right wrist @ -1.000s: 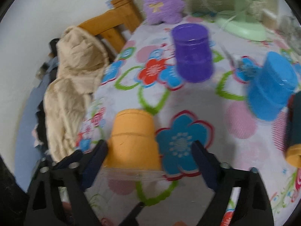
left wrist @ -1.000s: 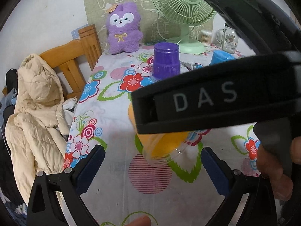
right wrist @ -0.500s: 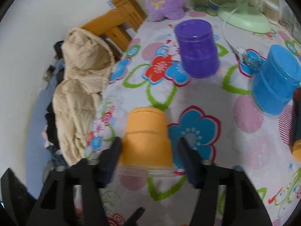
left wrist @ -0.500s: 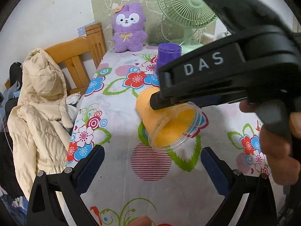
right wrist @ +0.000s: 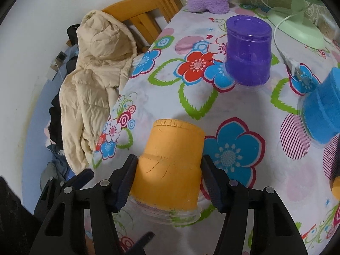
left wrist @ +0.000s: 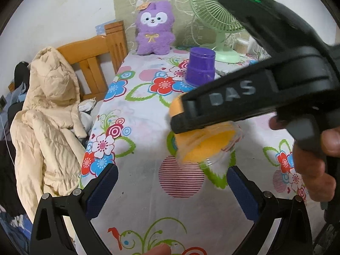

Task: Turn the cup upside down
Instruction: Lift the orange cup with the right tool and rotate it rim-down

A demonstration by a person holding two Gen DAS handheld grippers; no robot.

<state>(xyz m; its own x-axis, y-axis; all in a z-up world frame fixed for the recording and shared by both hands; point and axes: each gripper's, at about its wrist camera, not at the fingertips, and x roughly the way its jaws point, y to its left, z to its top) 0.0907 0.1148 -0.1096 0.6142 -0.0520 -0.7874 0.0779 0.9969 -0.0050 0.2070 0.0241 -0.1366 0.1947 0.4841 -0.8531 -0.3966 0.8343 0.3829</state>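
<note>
The right tool (right wrist: pixel 169 182) is closed on the orange cup (right wrist: pixel 170 167); its two dark pads press on the cup's sides, at 9 and 3 o'clock of the cup in the right wrist view. The cup is held above the worktop (right wrist: pixel 250 110) and tilted, with its closed base pointing away from the camera and its clear rim toward the camera. In the left wrist view the right tool crosses from the upper right, and the orange cup (left wrist: pixel 204 142) shows its open mouth toward 5 o'clock. A hand (left wrist: pixel 312 165) holds the handle of this tool at 3 o'clock of that view. The left tool (left wrist: pixel 170 188) is wide open and holds nothing; it hangs over the flowered cloth. A purple cup (right wrist: pixel 247 51) stands upside down at 1 o'clock, and a blue cup (right wrist: pixel 324 110) at 3 o'clock.
</note>
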